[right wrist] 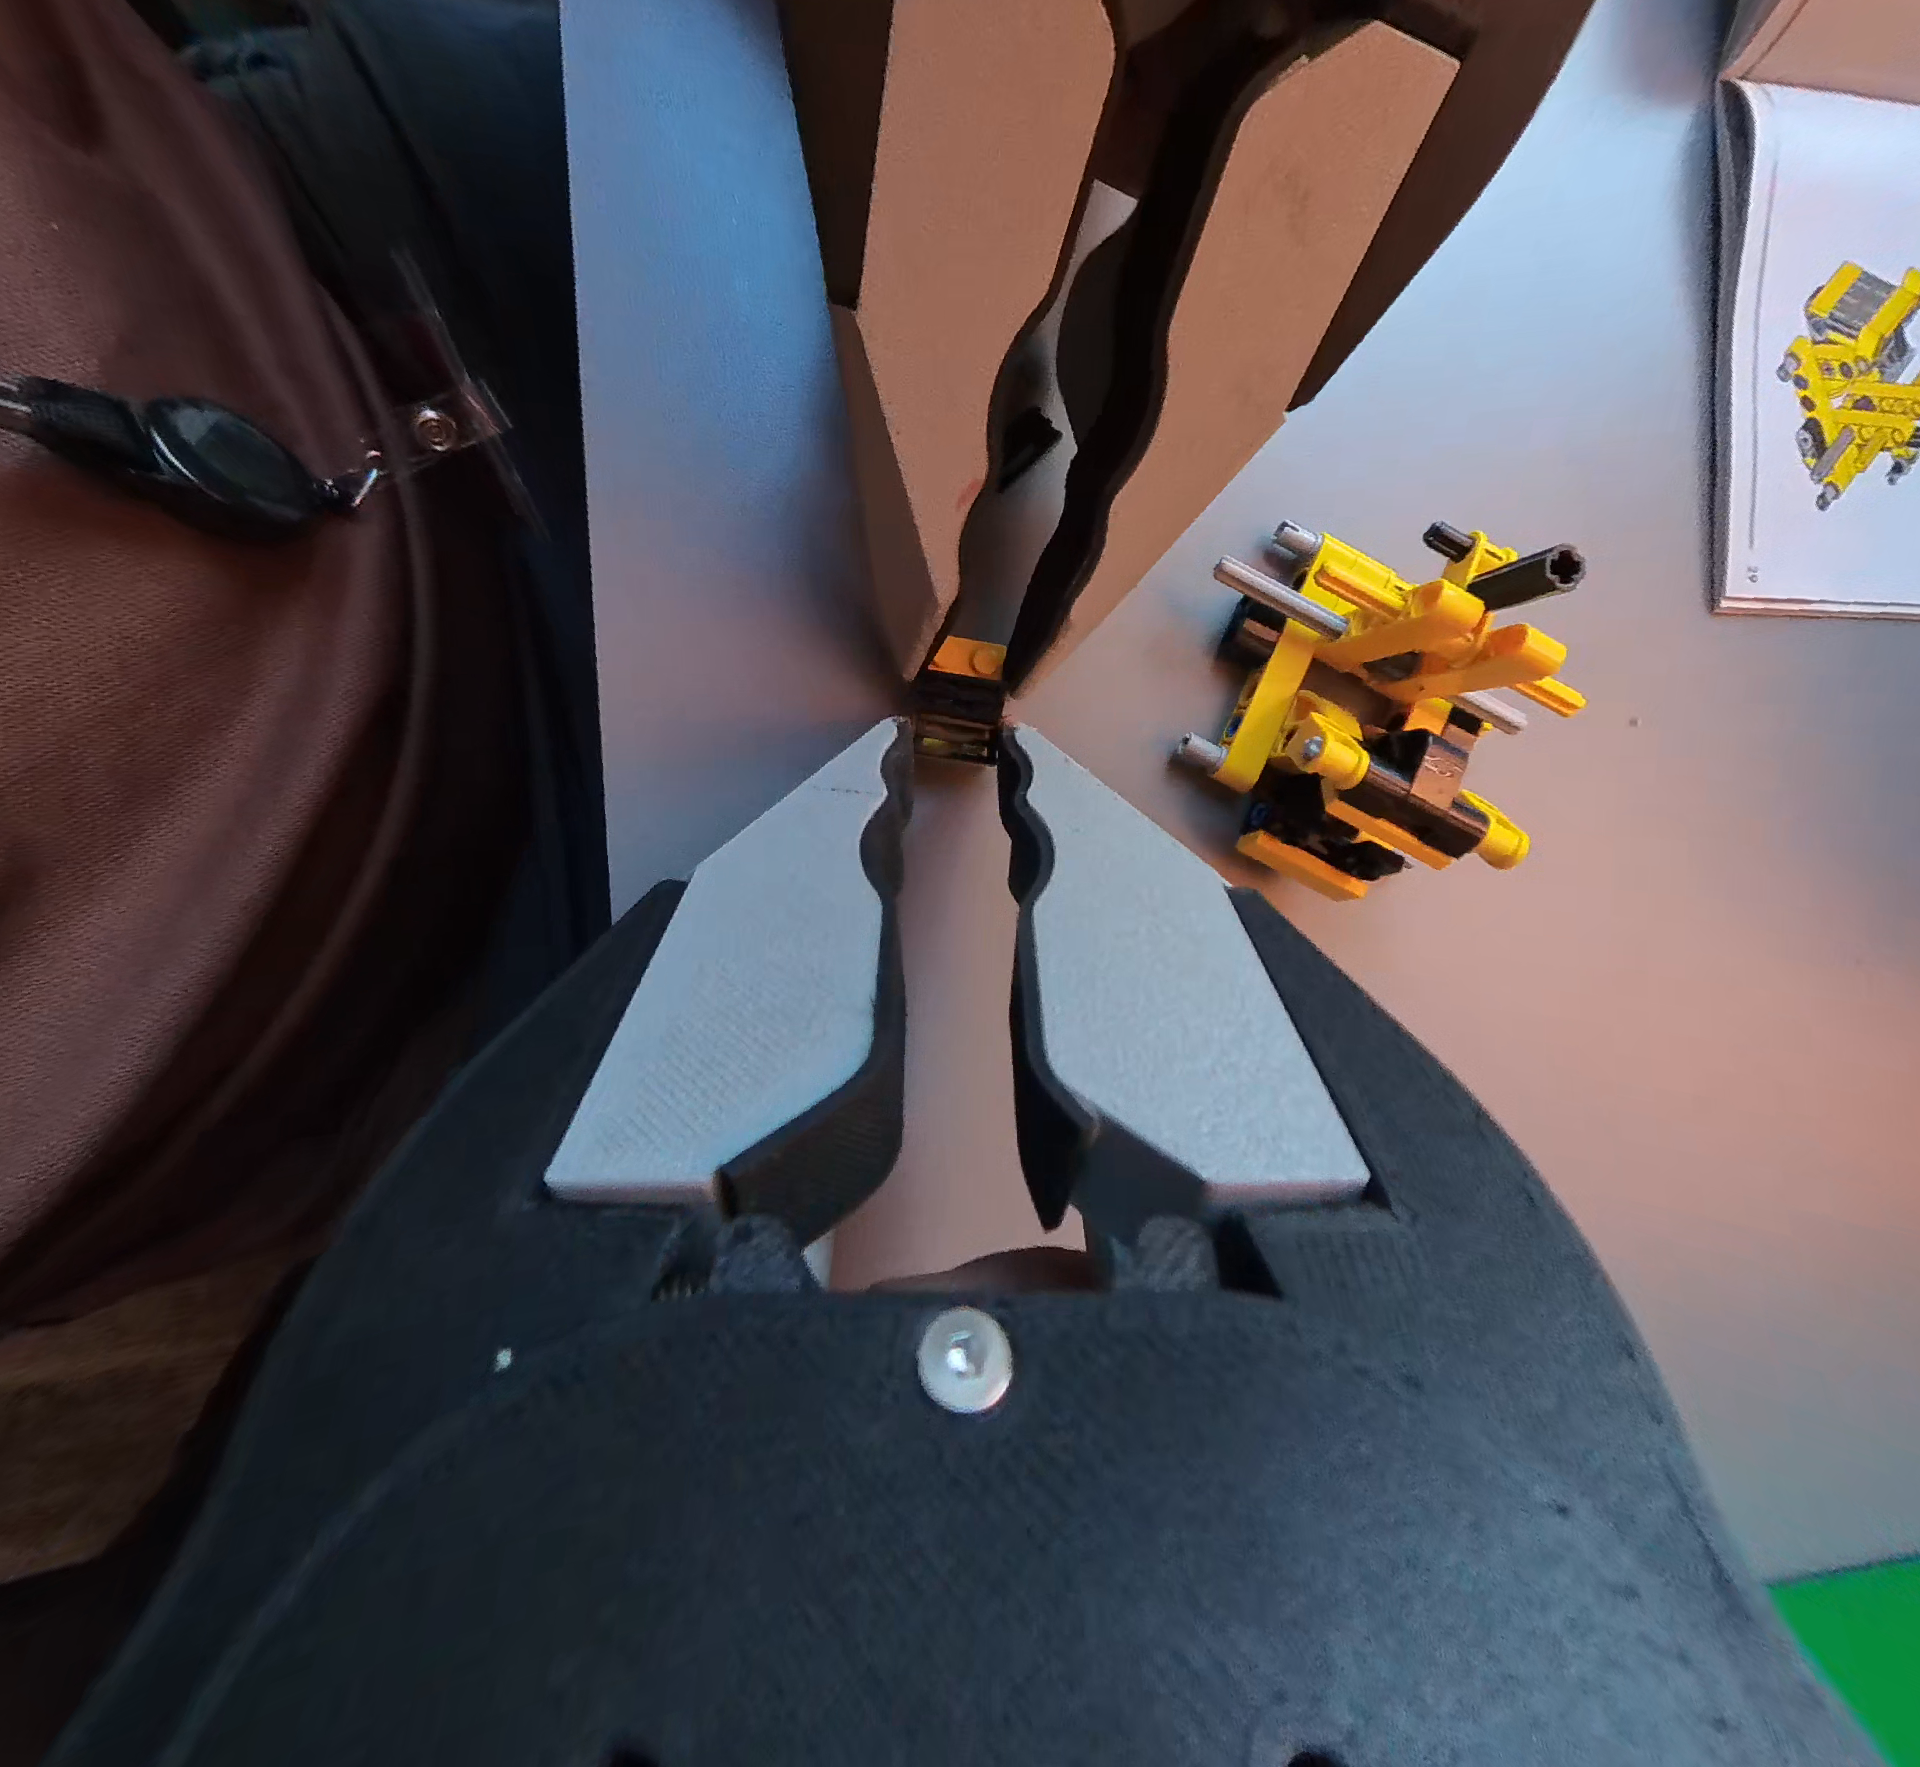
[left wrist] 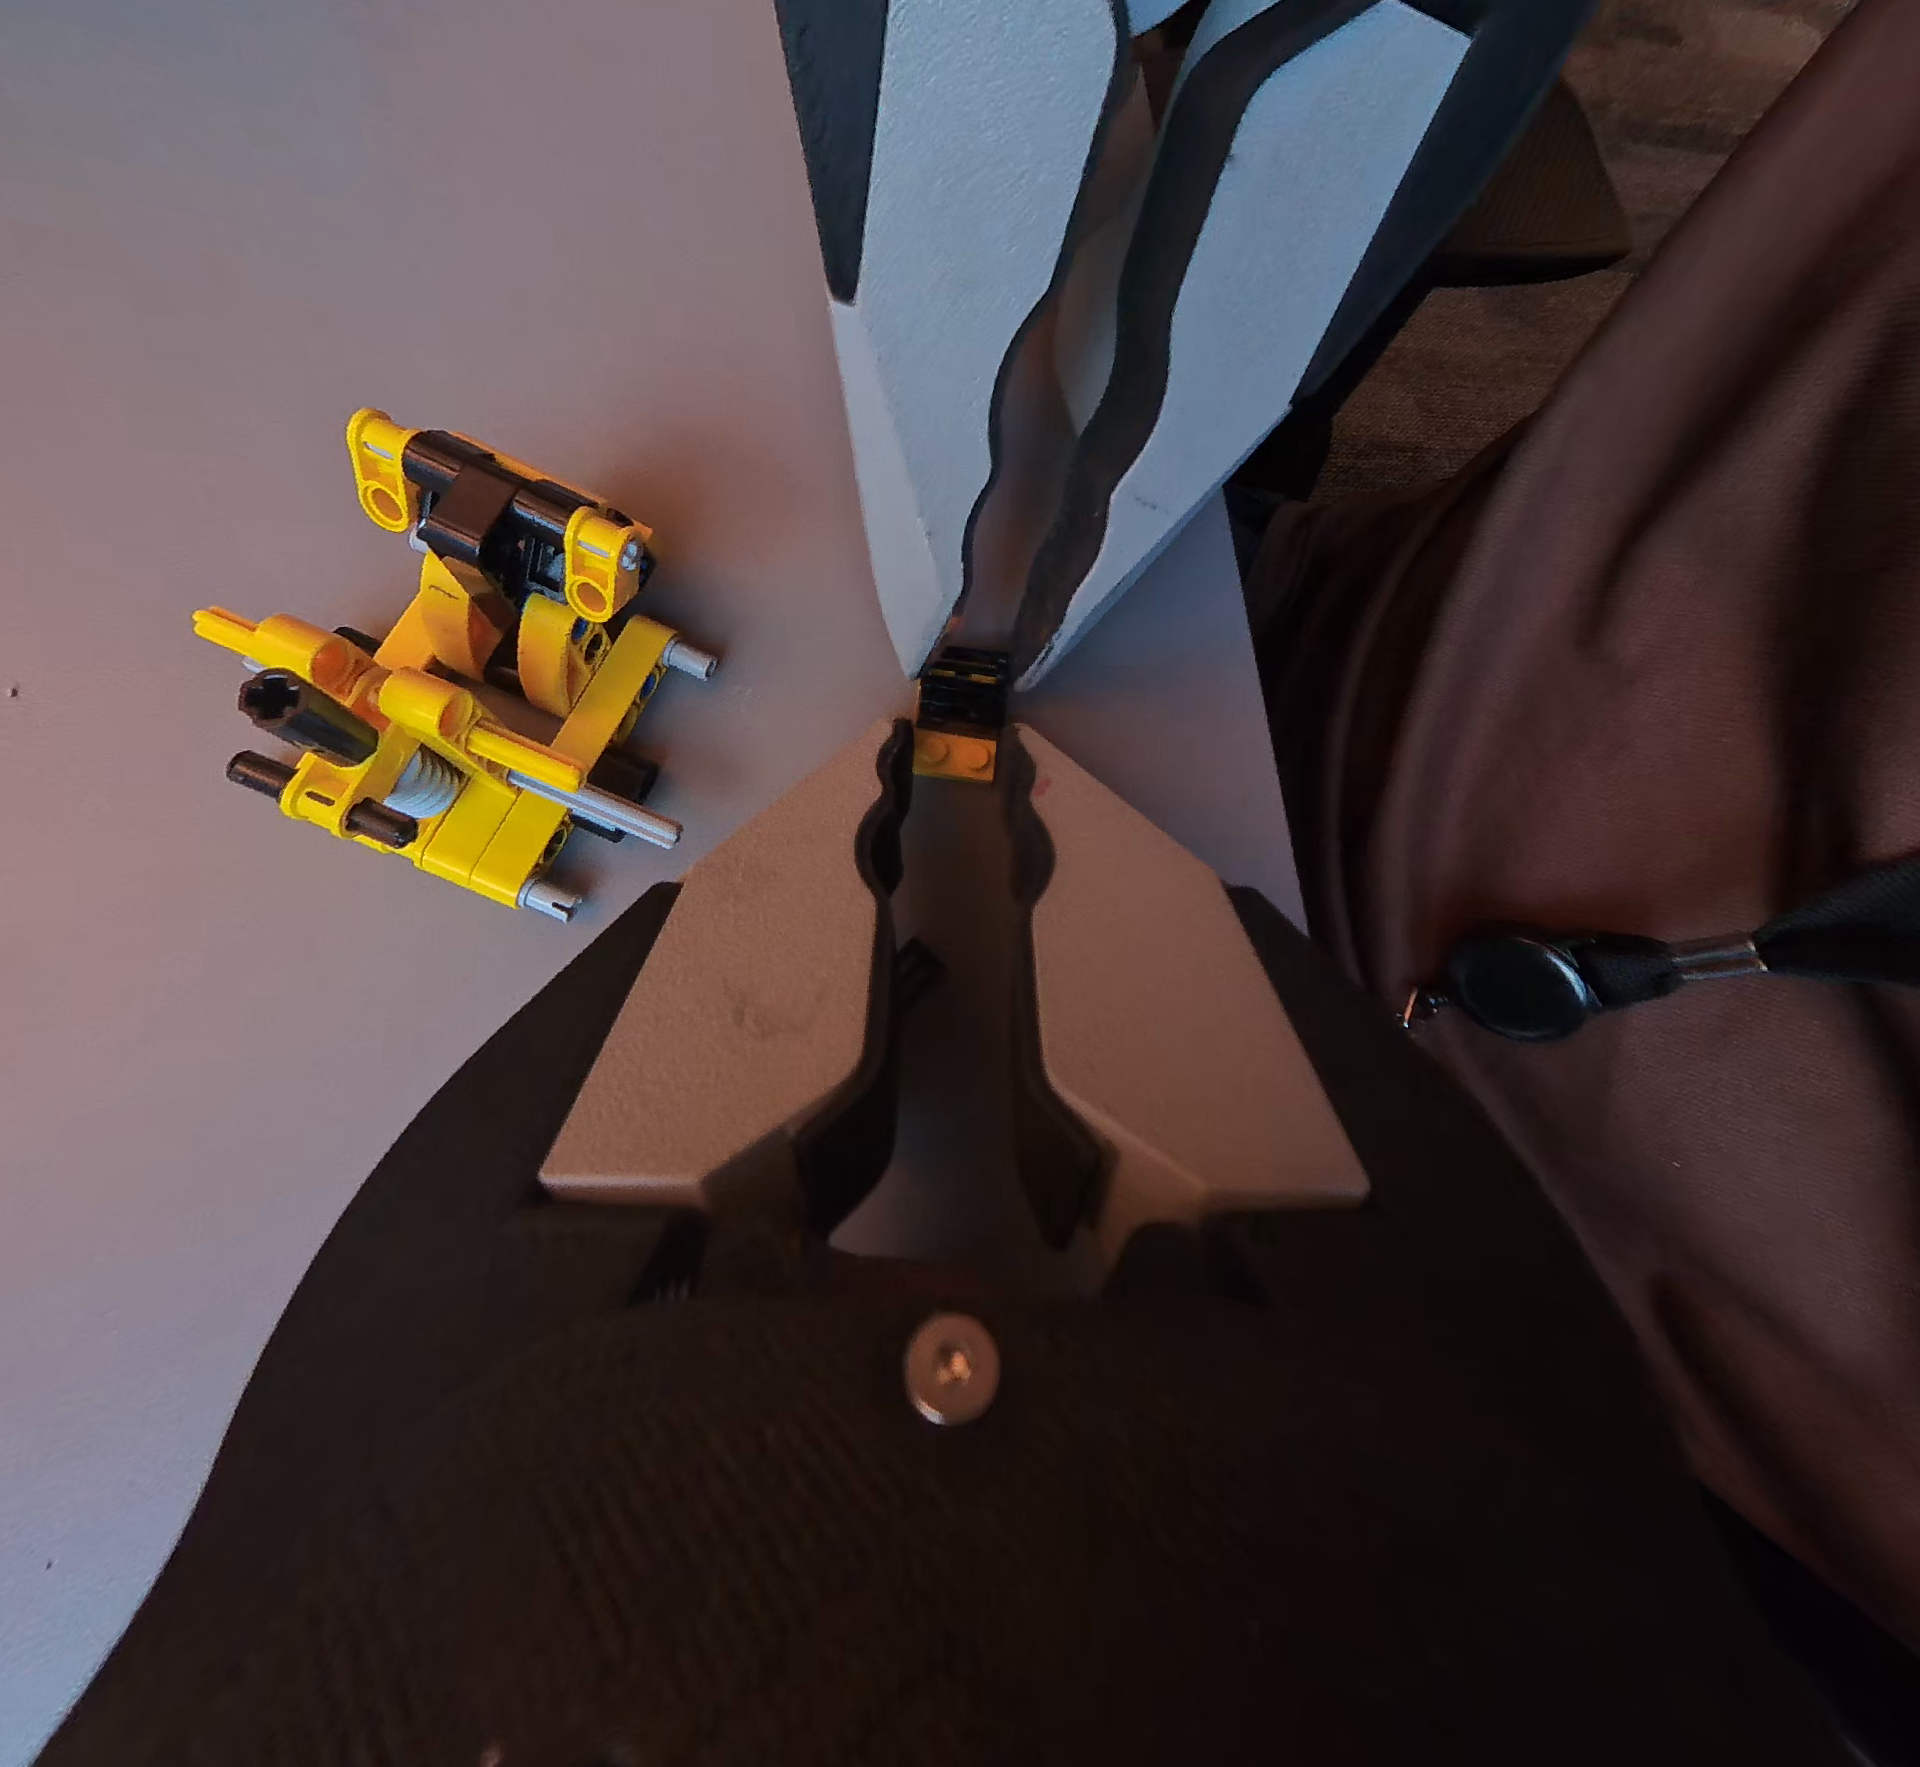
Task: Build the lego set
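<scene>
the small piece being worked on sits right where the two grippers meet tip to tip, held up over the near edge of the table: a yellow studded brick joined end to end with a black brick. the left gripper has its fingers closed on the yellow end, and the right gripper is clamped on the black end — each tool pinches its own half, and the two halves touch. in the right wrist view the same pair shows the other way round, black brick nearest and yellow studded brick beyond it, inside the tips of the left gripper. in the left wrist view the right gripper comes in from above, its pale fingers narrowing to the black piece.

out on the table, well apart from the held piece, rests the partly built model — yellow beams, black connectors, grey axles sticking out and a grey worm gear near one end. it lies free, neither tool touching it. the right wrist view shows the partly built model too, and farther out beyond it an open instruction booklet lies flat with a picture of a yellow machine on its page.

close behind the grippers is a person in a brown top, with a black badge reel hanging at the front. a green patch shows at the lower corner of the right wrist view.
</scene>
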{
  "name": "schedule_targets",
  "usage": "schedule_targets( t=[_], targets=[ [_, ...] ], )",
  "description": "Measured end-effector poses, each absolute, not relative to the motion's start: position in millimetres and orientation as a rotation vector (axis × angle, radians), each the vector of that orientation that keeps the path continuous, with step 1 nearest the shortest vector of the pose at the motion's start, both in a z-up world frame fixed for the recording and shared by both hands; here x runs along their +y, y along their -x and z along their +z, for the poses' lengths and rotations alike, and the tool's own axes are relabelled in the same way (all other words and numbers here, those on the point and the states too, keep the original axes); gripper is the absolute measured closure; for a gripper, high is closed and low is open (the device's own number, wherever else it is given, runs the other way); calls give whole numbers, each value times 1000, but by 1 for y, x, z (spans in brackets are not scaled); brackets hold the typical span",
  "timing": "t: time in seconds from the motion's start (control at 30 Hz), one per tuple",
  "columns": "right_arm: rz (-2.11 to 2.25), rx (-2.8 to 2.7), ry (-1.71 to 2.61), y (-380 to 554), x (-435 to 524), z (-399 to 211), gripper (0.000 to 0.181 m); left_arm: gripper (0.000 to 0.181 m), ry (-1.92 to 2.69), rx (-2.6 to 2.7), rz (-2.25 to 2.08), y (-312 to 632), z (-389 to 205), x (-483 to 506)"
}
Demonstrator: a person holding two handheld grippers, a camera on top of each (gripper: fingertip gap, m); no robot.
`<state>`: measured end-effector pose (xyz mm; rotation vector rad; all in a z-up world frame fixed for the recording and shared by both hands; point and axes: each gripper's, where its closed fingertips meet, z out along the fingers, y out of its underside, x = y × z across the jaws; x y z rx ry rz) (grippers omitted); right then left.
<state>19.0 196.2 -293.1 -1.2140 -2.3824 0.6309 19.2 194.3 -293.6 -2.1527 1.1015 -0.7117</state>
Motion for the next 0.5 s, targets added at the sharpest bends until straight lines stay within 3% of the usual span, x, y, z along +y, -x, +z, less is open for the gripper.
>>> schedule_targets(
  t=[0.5],
  targets=[
    [715, -2296, 1268, -19, 194, -287, 165, 168, 2163, 1078, -710, -20, -294, 195]
  ],
)
